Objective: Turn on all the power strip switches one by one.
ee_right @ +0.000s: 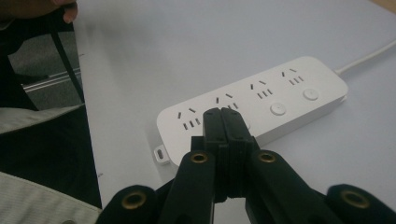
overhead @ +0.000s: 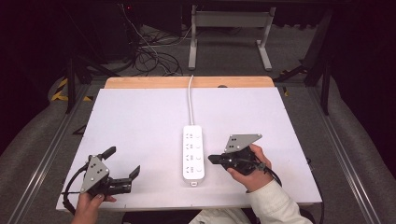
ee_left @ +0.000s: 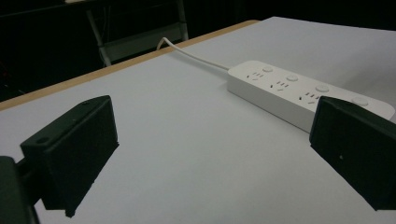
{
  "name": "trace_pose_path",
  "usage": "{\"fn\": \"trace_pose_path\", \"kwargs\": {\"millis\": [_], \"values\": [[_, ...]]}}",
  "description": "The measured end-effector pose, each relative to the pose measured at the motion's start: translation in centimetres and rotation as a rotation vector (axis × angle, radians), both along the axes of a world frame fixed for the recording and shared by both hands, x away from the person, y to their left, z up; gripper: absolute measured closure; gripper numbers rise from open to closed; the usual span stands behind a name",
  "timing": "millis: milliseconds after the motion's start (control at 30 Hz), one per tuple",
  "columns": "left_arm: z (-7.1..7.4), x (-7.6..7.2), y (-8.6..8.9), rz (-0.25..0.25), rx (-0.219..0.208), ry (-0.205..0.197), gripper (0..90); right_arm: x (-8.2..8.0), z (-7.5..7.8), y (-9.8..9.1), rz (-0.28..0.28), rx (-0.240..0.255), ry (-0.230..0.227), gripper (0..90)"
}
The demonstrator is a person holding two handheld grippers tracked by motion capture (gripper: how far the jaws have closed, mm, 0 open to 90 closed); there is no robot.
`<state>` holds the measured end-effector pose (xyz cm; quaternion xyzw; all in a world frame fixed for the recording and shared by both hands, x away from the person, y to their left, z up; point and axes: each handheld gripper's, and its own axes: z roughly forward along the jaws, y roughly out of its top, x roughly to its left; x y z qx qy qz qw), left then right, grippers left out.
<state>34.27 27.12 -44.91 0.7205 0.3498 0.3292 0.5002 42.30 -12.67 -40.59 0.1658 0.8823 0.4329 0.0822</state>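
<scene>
White surface [overhead: 140,116], wood strip along the far edge. Power strip [overhead: 194,155] lies flat near the middle, a bit toward the near edge, long axis running away from the person; four socket rows, each with a round button. Its white cord [overhead: 190,100] runs off the far edge.

Right gripper [overhead: 211,159] sits just right of the strip's near half, pointing left at it. Fingers [ee_right: 223,122] pressed fully together, nothing between them; in the right gripper view the tips sit over the strip's button side near the second socket from the near end. Contact: can't tell.

Left gripper [overhead: 123,162] at the near-left corner, well apart from the strip, angled toward it. Fingers [ee_left: 74,149] wide, empty, bare surface between them.
</scene>
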Motion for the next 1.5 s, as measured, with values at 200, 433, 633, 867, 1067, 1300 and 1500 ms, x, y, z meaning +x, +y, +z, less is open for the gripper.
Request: {"fn": "trace_pose_path", "kwargs": {"millis": [200, 433, 633, 867, 1067, 1300, 1500], "values": [[0.0, 0.0, 0.0, -0.002, -0.004, 0.003, 1.2, 0.3, -0.6, 1.6, 0.012, -0.048, -0.003, 90.0], [0.0, 0.0, 0.1, -0.003, -0.007, 0.004, 1.2, 0.6, -1.7, 2.9, 0.028, -0.085, -0.007, 90.0], [0.0, 0.0, 0.1, -0.004, -0.005, 0.003, 1.2, 0.9, -2.7, 3.7, 0.036, -0.118, 0.0, 90.0], [0.0, 0.0, 0.1, -0.002, -0.011, 0.005, 1.2, 1.2, -3.8, 4.5, 0.049, -0.147, 0.018, 90.0], [0.0, 0.0, 0.1, -0.003, -0.012, 0.006, 1.2, 1.1, -4.3, 4.8, 0.063, -0.163, 0.028, 90.0], [0.0, 0.0, 0.1, -0.007, -0.005, 0.006, 1.2, 1.1, -4.5, 5.1, 0.072, -0.178, 0.041, 90.0], [0.0, 0.0, 0.0, -0.007, -0.002, 0.002, 1.2, 1.1, -4.5, 5.1, 0.072, -0.184, 0.043, 90.0]]}}
